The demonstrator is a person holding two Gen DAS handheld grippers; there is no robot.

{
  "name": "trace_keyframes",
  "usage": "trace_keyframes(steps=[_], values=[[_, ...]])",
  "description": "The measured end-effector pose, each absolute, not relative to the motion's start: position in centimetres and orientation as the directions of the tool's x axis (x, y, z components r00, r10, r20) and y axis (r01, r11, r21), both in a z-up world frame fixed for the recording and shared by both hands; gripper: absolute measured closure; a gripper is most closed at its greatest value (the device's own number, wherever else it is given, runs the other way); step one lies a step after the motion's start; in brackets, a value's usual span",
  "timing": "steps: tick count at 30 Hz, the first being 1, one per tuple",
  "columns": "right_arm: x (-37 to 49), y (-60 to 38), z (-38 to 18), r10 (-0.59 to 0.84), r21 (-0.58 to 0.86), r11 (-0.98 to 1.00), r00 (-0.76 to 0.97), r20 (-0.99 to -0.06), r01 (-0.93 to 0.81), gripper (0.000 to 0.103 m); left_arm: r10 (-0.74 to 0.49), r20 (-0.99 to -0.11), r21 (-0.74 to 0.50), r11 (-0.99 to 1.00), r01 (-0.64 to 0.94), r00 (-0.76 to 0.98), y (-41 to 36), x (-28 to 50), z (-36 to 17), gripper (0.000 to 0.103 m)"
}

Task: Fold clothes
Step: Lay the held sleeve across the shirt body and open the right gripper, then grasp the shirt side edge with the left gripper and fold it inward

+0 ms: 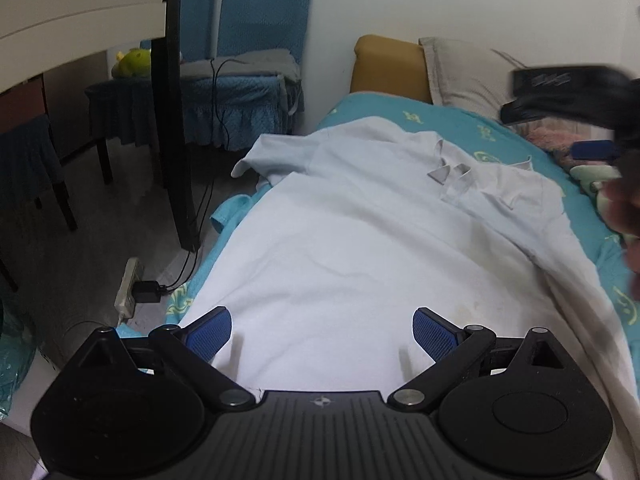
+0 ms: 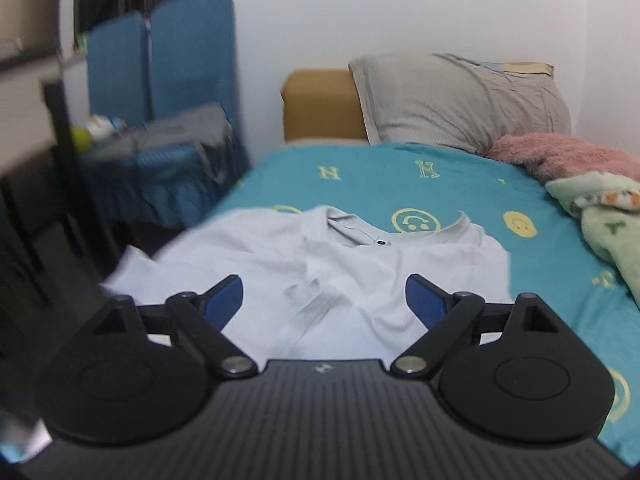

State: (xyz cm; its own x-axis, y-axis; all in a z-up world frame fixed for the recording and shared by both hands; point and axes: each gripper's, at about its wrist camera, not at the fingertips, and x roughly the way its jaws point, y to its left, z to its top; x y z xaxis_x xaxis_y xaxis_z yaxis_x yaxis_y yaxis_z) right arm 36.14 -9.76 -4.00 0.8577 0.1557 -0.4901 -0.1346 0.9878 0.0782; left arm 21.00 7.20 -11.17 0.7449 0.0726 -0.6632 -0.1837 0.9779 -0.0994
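Shirt lies lengthwise along bed, collar toward pillow.

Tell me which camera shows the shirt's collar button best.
The right wrist view: the dark button sits plainly at the collar of the white shirt, facing the lens. The left wrist view shows the collar side-on, and no button can be made out.

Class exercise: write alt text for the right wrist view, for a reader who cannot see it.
The open right gripper hovers over a pale polo shirt spread on a teal bedsheet printed with yellow smiley faces. Behind lie a grey pillow and a pink blanket; blurred blue chairs stand at left.
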Motion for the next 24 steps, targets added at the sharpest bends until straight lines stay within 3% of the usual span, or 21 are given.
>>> trace_keyframes(steps=[11, 19, 24], values=[[14.5, -18.7, -0.2, 0.070, 0.123, 0.992, 0.848, -0.526, -0.005, 0.013, -0.026, -0.578, -0.103, 0.994, -0.041, 0.816, 3.9, 14.4, -6.7, 0.004], [5.9, -26.7, 0.6, 0.071, 0.366, 0.925, 0.897, -0.437, 0.106, 0.013, -0.128, -0.637, -0.092, 0.992, 0.091, 0.760, 0.7, 12.8, -7.2, 0.004], [4.6, -30.7, 1.1, -0.007, 0.395, 0.902, 0.922, -0.388, 0.173, 0.013, -0.164, -0.696, -0.043, 0.981, 0.187, 0.699, -2.2, 12.5, -8.6, 0.007]])
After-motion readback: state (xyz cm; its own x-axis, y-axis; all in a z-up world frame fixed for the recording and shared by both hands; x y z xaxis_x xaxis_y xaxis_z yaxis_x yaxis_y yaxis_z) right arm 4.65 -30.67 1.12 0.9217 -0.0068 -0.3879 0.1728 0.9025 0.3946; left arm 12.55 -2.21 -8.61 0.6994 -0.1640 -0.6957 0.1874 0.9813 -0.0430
